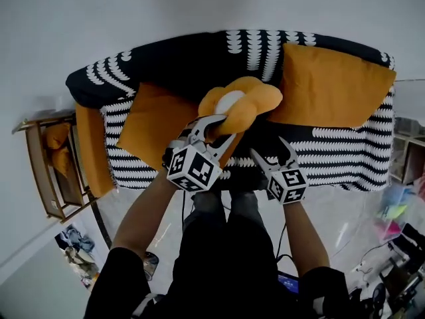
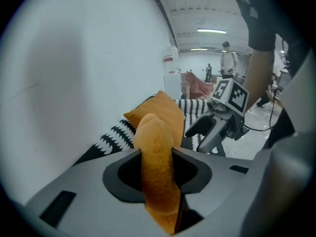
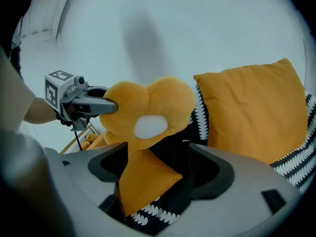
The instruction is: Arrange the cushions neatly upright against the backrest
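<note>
Below the head view, a sofa [image 1: 345, 158] draped in black-and-white patterned cloth. Against the backrest at the right, a square orange cushion [image 1: 332, 85], upright. Lying on the seat toward the left, a flat orange cushion [image 1: 156, 128]. Between the two and held above the seat, a flower-shaped cushion [image 1: 242, 105] with a white centre, pinched at one petal by the left hand-held gripper [image 1: 218, 123]. Just beside and lower, the right hand-held gripper [image 1: 271, 153] over the seat's front edge, jaws apart. Off the sofa's left end, a wooden rack [image 1: 40, 171].

Along the left hand-held gripper view, jaws clamped on one orange petal of the flower-shaped cushion, the petal squeezed into a narrow fold between them. Beyond, more orange fabric, patterned cloth and the right hand-held gripper with its marker cube.

Along the right hand-held gripper view, jaws standing wide apart, gripping nothing. Past them, a corner of the flat orange cushion on the dark seat. Higher up, the flower-shaped cushion hanging from the left hand-held gripper. At the right, the square orange cushion leaning on the backrest.
</note>
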Motion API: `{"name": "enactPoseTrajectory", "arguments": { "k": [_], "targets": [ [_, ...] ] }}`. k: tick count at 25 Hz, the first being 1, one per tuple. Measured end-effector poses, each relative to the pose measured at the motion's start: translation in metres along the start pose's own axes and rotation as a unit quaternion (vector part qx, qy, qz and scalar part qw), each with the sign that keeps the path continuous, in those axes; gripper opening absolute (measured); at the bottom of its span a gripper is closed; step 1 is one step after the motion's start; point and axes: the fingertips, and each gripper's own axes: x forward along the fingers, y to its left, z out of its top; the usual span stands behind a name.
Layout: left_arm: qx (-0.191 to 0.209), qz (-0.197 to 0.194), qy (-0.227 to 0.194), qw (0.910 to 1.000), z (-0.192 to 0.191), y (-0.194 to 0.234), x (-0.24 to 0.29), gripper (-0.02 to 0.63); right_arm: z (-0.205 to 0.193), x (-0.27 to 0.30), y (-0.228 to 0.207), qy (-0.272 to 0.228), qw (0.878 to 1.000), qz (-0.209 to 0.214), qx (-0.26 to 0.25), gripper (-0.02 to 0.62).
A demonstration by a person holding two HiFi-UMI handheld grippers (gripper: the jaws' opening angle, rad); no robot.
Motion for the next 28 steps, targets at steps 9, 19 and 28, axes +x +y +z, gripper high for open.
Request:
{"name": "enactPoseTrajectory", "arguments": {
  "k": [9, 19, 28],
  "targets": [
    [0.040, -0.141, 0.021, 0.9889, -0.006, -0.012, 0.058, 0.150, 0.017, 0.006, -0.031, -0.014, 1.000, -0.006, 0.026, 0.391],
    [-0.015, -0.229, 0.059, 0.9715, -0.051, 0.009, 0.117, 0.172, 0.013, 0.052, -0.043, -0.005, 0.998, -0.011, 0.058, 0.390],
    [0.001, -0.127, 0.046, 0.9909, -0.056, 0.089, 0.134, 0.212, 0.020, 0.086, -0.047, -0.006, 0.998, -0.023, 0.062, 0.390]
  ]
}}
